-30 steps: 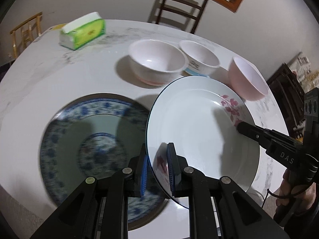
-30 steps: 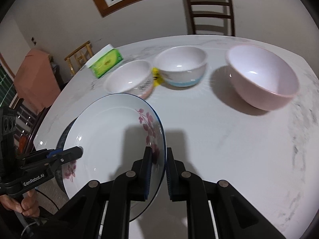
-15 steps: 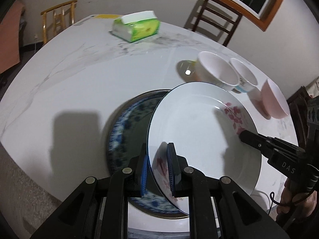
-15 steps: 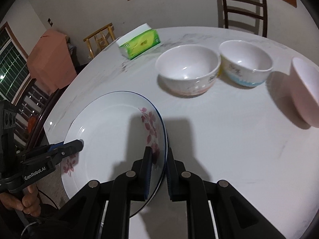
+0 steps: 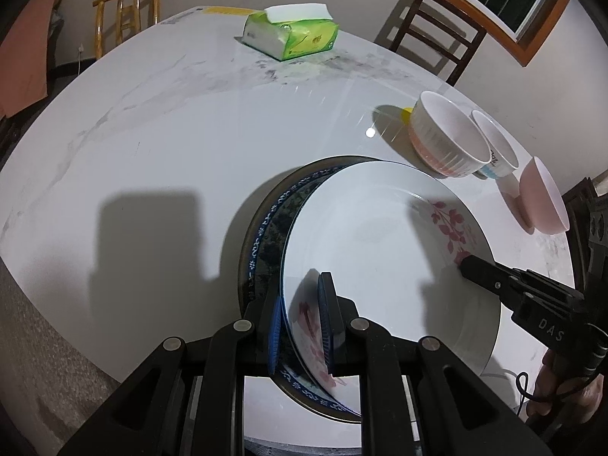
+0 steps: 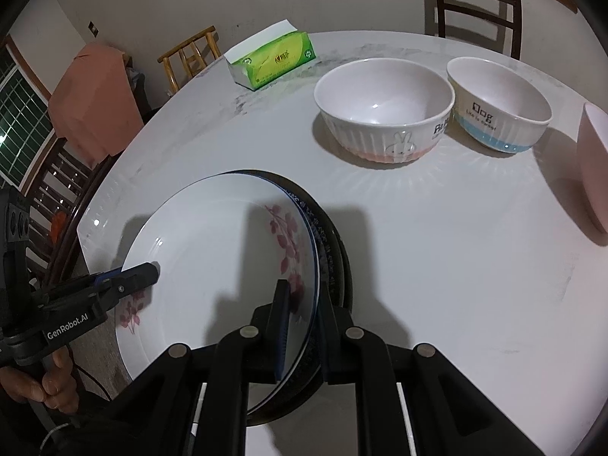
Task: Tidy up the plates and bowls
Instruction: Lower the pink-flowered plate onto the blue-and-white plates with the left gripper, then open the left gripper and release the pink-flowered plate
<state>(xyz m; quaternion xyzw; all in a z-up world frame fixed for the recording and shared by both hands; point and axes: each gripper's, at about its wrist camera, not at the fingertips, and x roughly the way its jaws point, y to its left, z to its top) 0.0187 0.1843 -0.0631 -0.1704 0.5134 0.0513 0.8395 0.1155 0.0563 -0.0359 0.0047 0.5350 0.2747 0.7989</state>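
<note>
A white plate with pink flowers (image 5: pixel 380 250) (image 6: pixel 212 250) is held at two opposite rims. My left gripper (image 5: pixel 300 296) is shut on its near rim and shows in the right wrist view as a dark tip (image 6: pixel 152 269). My right gripper (image 6: pixel 304 296) is shut on the other rim, its tip (image 5: pixel 465 264) on the flower print. The white plate lies just over a blue-patterned plate (image 5: pixel 266 228) (image 6: pixel 330 250), covering most of it. Whether the two touch I cannot tell.
On the round marble table (image 6: pixel 456 247) stand a rabbit-print bowl (image 6: pixel 383 114), a blue-banded bowl (image 6: pixel 497 102) and a pink bowl (image 6: pixel 592 159). A green tissue pack (image 5: pixel 292 34) lies at the far side. Wooden chairs (image 5: pixel 437 34) ring the table. A hand (image 6: pixel 45 383) grips the left handle.
Both grippers have carried the white plate sideways and a little down over the blue plate, which now shows only as a crescent. The bowls kept their places.
</note>
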